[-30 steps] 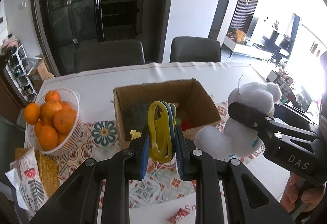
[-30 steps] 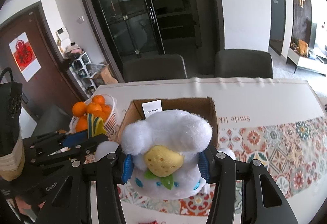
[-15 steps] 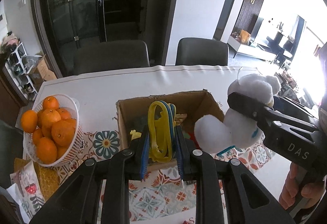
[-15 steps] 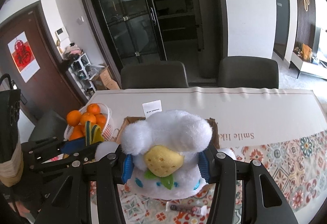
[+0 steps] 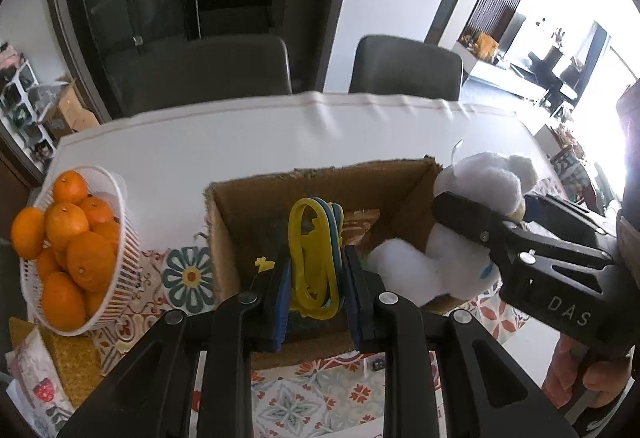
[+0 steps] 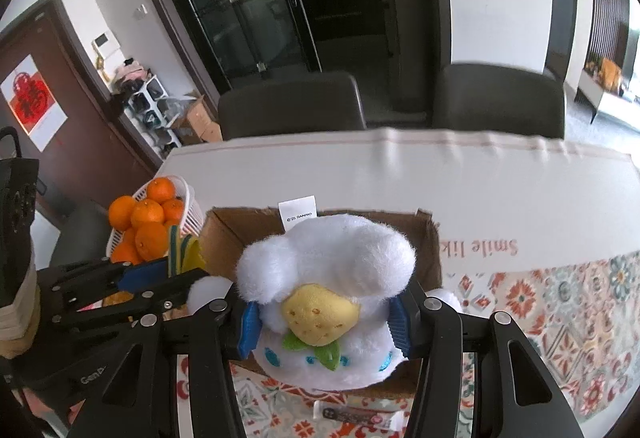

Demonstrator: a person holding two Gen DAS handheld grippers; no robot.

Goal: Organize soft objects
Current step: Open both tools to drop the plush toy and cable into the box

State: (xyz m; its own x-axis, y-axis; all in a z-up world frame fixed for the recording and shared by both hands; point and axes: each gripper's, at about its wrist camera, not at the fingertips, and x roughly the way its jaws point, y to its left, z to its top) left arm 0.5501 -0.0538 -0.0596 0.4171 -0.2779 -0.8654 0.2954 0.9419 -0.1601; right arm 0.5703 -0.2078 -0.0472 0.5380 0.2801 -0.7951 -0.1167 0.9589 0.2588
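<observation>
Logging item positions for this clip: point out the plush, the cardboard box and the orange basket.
plush [image 6: 324, 270], right wrist view, white fluffy head
box [image 5: 320, 184], left wrist view, far inner wall
basket [image 5: 124, 266], left wrist view, white slatted side

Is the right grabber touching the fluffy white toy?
Touching. In the right wrist view the right gripper has its blue pads pressed into both sides of the white plush toy, with no gap showing.

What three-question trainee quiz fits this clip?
1. True or false: the right gripper is shut on the plush.
2. What does the left gripper hold: A oranges, B yellow-blue rings, C a sachet?
3. Fill in: both items hang over the open ____.

Key: 1 true; 2 B; 3 box.
</observation>
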